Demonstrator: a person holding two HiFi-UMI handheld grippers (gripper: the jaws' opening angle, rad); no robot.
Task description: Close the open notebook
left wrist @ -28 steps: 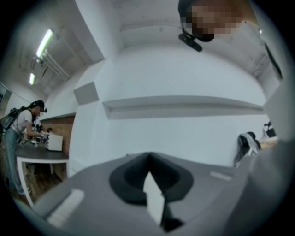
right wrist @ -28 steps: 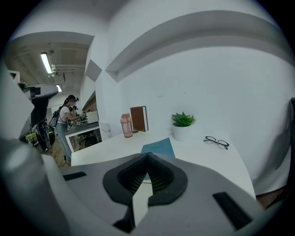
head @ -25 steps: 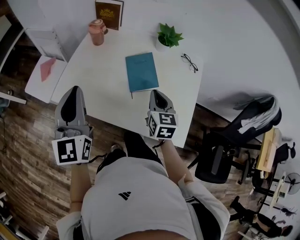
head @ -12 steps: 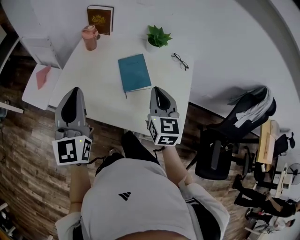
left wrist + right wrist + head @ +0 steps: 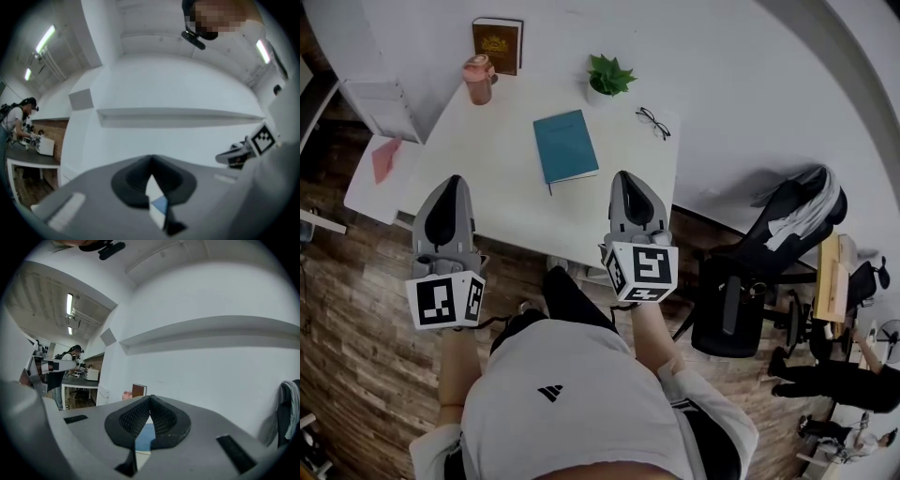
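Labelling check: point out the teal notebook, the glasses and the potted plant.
teal notebook (image 5: 565, 147), head view, middle of the cover.
glasses (image 5: 652, 123), head view, frame near the bridge.
potted plant (image 5: 609, 73), head view, green leaves.

White desk (image 5: 487, 169), back edge at wall. On it: teal notebook (image 5: 565, 145) shut, flat, approx. centre; pink cup (image 5: 478, 77) far-left; brown book (image 5: 497, 44) upright behind cup; potted plant (image 5: 607, 77); glasses (image 5: 652, 122) near plant.

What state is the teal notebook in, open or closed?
Closed: the teal notebook lies flat on the table, only its cover showing.
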